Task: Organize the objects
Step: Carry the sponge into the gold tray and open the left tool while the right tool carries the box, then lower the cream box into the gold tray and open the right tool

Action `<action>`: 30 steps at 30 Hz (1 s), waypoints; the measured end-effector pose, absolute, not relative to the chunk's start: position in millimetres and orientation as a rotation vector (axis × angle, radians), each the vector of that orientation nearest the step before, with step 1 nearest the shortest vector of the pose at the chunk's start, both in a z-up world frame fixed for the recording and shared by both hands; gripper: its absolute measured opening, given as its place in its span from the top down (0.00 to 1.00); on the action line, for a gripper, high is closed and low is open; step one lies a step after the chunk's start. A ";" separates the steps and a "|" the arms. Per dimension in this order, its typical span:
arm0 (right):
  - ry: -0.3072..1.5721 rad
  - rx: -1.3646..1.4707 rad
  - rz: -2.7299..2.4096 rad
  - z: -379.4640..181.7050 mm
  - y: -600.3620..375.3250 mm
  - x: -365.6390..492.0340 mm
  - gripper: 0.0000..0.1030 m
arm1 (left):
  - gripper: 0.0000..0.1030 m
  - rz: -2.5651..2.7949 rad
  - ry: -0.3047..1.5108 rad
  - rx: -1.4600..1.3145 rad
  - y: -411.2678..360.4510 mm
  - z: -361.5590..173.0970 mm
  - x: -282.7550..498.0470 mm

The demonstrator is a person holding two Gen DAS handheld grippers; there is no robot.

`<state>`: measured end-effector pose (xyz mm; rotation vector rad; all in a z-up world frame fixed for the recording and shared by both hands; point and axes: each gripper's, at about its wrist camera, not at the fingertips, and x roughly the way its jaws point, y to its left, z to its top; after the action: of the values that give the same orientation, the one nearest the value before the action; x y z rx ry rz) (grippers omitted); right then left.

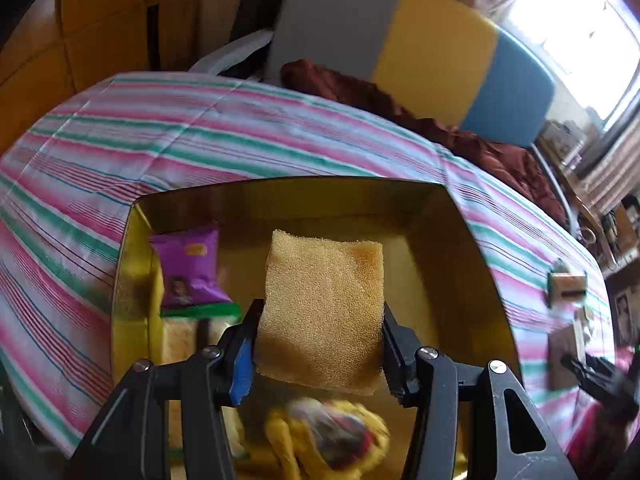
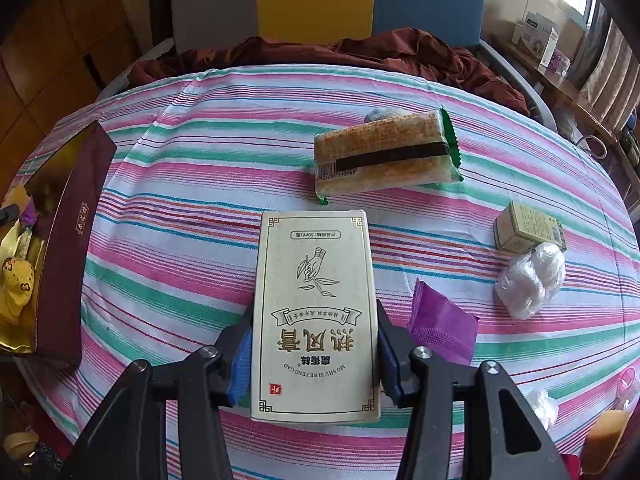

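Blurrily, yellow bundle (image 1: 332, 436) under left hand-held gripper (image 1: 320, 344) pinching sponge (image 1: 320, 312); right hand-held gripper (image 2: 316, 356) clamps carton (image 2: 316, 320).

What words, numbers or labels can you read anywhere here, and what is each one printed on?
"MO SHU SI RE FENG GAO", upside down on the white carton between the right jaws.
"50ml", near the carton's far end; the Chinese characters beside it are too small to read.
"6922251 712345", roughly, under the barcode on the cake pack; the digits are partly blurred.
Green box, purple packet, maroon box's gold emblem: print too small or blurred.
Sponge: no text.
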<state>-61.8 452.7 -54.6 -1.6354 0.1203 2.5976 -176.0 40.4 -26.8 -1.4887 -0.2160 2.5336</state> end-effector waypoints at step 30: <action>0.153 -1.544 2.712 -15.4 404.7 -63.5 0.50 | 0.22 2.817 -0.308 -1.254 -62.2 19.2 -120.6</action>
<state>-63.5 404.7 -15.4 -1.5444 0.1526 2.7122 -120.6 -62.2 19.2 -1.2541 -0.3080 2.8171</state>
